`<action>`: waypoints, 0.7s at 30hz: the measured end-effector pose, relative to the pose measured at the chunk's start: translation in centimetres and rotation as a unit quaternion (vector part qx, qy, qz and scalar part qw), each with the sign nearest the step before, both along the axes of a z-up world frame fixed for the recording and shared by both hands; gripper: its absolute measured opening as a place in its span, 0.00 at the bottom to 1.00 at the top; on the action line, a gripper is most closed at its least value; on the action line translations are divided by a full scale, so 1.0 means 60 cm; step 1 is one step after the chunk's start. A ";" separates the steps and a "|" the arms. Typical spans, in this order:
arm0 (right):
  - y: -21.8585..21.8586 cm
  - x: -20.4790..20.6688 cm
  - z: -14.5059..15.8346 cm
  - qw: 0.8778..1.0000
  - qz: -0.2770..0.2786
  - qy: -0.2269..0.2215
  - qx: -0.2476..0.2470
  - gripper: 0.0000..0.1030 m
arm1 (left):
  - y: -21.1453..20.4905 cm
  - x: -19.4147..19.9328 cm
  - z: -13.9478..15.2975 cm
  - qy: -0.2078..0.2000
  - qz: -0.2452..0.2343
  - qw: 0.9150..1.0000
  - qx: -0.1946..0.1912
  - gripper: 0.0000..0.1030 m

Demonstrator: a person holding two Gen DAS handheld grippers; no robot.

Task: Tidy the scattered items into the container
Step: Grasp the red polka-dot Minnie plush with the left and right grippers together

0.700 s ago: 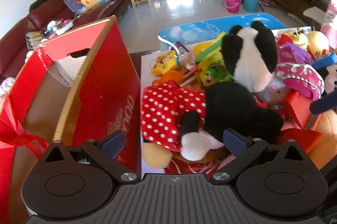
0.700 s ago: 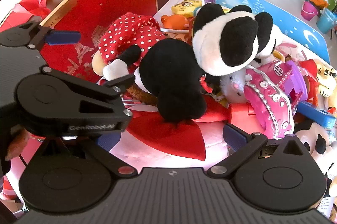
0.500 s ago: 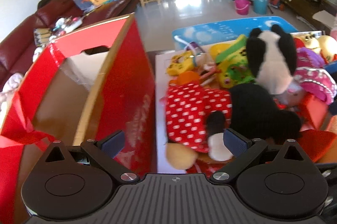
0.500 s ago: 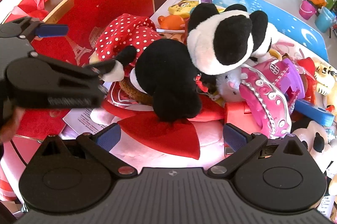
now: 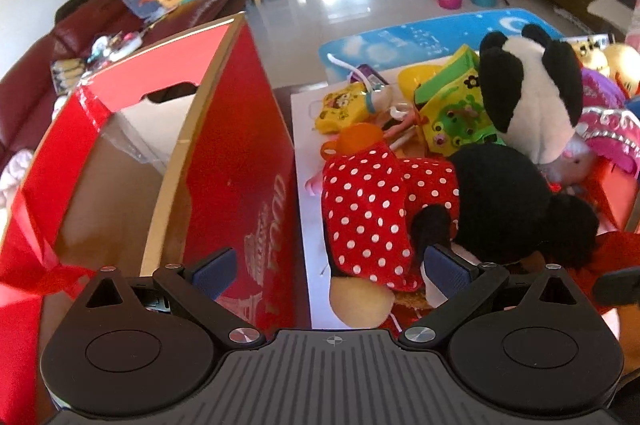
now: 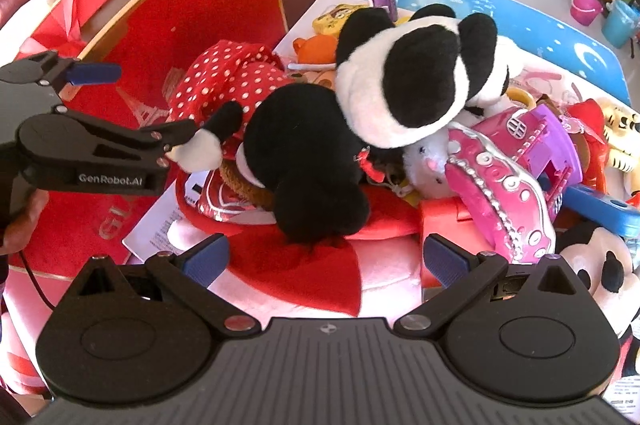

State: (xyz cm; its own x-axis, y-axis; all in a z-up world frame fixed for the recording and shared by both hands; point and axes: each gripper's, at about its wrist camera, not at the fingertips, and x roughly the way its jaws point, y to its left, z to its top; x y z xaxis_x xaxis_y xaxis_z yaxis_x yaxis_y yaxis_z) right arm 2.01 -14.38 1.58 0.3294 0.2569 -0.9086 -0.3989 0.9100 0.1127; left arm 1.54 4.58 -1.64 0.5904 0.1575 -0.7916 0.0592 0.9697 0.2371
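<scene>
A tall red cardboard box (image 5: 240,153) stands open at the left, also seen as the box (image 6: 200,17) in the right wrist view. Beside it lies a black mouse plush in a red polka-dot dress (image 5: 368,201) (image 6: 228,81), with a panda plush (image 5: 532,105) (image 6: 400,85) resting on top. My left gripper (image 5: 328,271) is open, straddling the box wall and the dress. From the right wrist it shows as the left gripper (image 6: 140,101), its lower finger at the plush's white hand. My right gripper (image 6: 325,259) is open above red cloth, holding nothing.
A toy pile fills the right: pink toy car (image 6: 504,177), another mouse plush (image 6: 592,265), yellow toys (image 5: 340,105). A blue mat (image 5: 420,33) lies beyond on the tiled floor. A dark red sofa (image 5: 40,77) runs behind the box. A hand (image 6: 20,221) holds the left gripper.
The left gripper has swung left toward the box, so more of the box's inside shows. In the right wrist view it has drawn away to the left edge. Both stay open.
</scene>
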 end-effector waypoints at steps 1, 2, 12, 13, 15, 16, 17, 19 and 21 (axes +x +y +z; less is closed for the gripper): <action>-0.003 0.003 -0.001 1.000 -0.002 0.000 0.004 0.98 | -0.002 0.004 -0.003 0.002 -0.002 1.000 0.005 1.00; -0.006 0.004 0.000 1.000 -0.004 -0.001 0.007 0.96 | -0.004 0.009 -0.006 0.006 -0.003 1.000 0.011 1.00; -0.013 0.022 -0.016 1.000 -0.002 -0.016 -0.001 0.86 | 0.001 -0.018 0.017 0.010 -0.042 0.996 -0.080 0.97; -0.012 0.024 -0.018 1.000 -0.001 -0.020 -0.002 0.85 | -0.003 -0.019 0.018 0.009 -0.047 0.995 -0.084 0.95; -0.009 0.030 -0.024 1.000 0.002 -0.023 -0.003 0.83 | -0.009 -0.012 0.013 0.015 -0.051 0.995 -0.085 0.90; -0.008 0.033 -0.028 1.000 0.003 -0.021 -0.001 0.81 | -0.012 -0.006 0.008 0.020 -0.051 0.995 -0.080 0.85; -0.006 0.035 -0.031 1.000 0.005 -0.019 0.002 0.79 | -0.015 0.001 0.002 0.026 -0.051 0.996 -0.074 0.82; -0.004 0.039 -0.036 1.000 0.008 -0.017 0.006 0.76 | -0.021 0.012 -0.011 0.039 -0.051 0.996 -0.067 0.73; -0.004 0.040 -0.038 1.000 0.011 -0.019 0.010 0.76 | -0.030 0.015 -0.020 0.034 -0.055 0.997 -0.042 0.67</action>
